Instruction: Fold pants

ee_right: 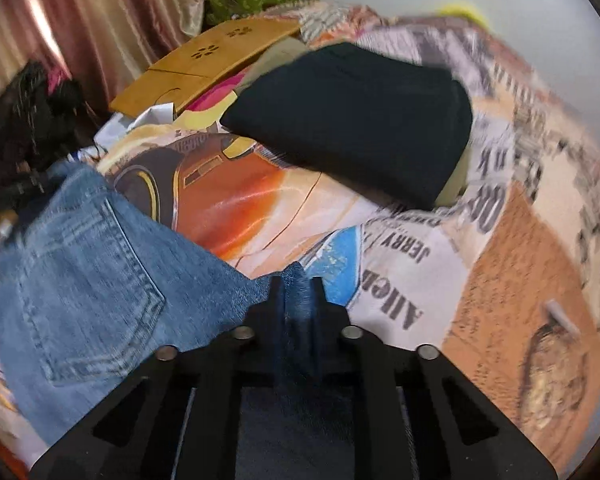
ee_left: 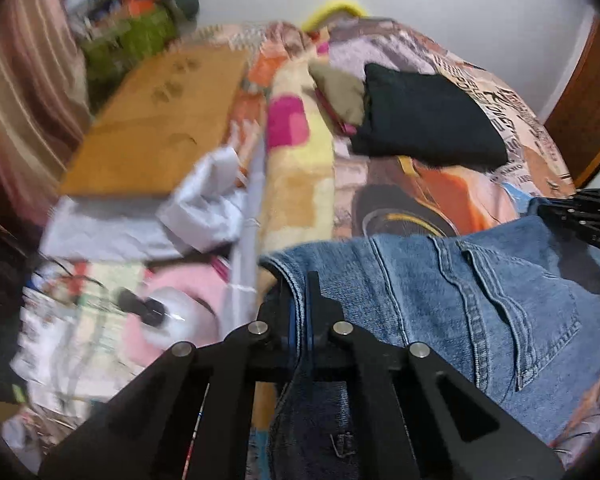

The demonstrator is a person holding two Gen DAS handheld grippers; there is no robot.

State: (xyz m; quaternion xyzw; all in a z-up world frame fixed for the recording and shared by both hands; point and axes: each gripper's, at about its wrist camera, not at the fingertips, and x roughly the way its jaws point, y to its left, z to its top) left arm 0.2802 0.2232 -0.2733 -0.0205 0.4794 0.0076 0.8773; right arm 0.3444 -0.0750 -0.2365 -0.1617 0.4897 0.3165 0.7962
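Starting at the left, the left gripper (ee_left: 303, 304) is pinching a doubled edge of the blue jeans (ee_left: 480, 312), its jaws pressed together with denim running down between them toward the camera. From that grip the jeans are spreading away to the right across the printed bedspread (ee_left: 432, 184), with the back pocket (ee_left: 540, 332) facing up and its seams slanting toward the lower right. At the far right edge of the left wrist view, part of the other black gripper is showing beyond the denim, so the garment is stretching between the two hands.

Moving right, the right gripper (ee_right: 298, 300) is likewise clamping a bunched fold of the jeans (ee_right: 100, 280), jaws closed on the cloth. From here the bulk of the jeans is lying off to the left, the back pocket (ee_right: 88, 300) again upward.

So the long axis held between the grippers is running side to side across the front of the bed, each hand at one end and neither plainly nearer the middle. Ahead of both, well apart from the jeans, a folded black garment (ee_right: 360, 120) is lying on the bedspread (ee_right: 500, 280), beside a wooden board (ee_right: 212, 60) farther left. Any fold would probably be carrying the gripped edge forward over that open stretch of bedspread.
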